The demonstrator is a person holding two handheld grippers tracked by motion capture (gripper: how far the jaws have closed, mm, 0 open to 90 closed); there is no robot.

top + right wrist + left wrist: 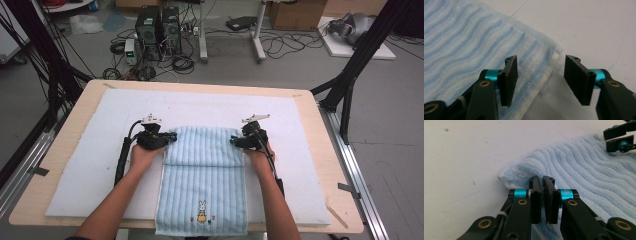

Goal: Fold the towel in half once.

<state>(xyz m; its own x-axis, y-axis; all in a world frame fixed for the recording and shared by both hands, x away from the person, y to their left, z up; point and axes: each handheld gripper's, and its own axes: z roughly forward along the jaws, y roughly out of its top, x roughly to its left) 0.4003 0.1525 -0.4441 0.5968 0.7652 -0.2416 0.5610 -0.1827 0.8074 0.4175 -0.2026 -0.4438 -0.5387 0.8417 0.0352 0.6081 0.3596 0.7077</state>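
Note:
A light blue striped towel (pixel 202 170) lies on a white mat (pixel 95 155), its far part folded back over itself, and a small rabbit (pixel 202 210) is stitched near its front edge. My left gripper (pixel 172 136) is at the fold's far left corner. In the left gripper view its jaws (pixel 542 180) are pressed together on the edge of the towel (pixel 586 170). My right gripper (pixel 234 141) is at the far right corner and is open (pixel 540 60). One of its pads is over the towel (pixel 461 37), the other over the mat, with the towel's corner between them, untouched.
The mat covers most of a wooden table (pixel 75 120). On the floor beyond the table are two computer towers (pixel 157 25), loose cables and a cardboard box (pixel 295 14). Black frame legs (pixel 350 75) stand at both sides.

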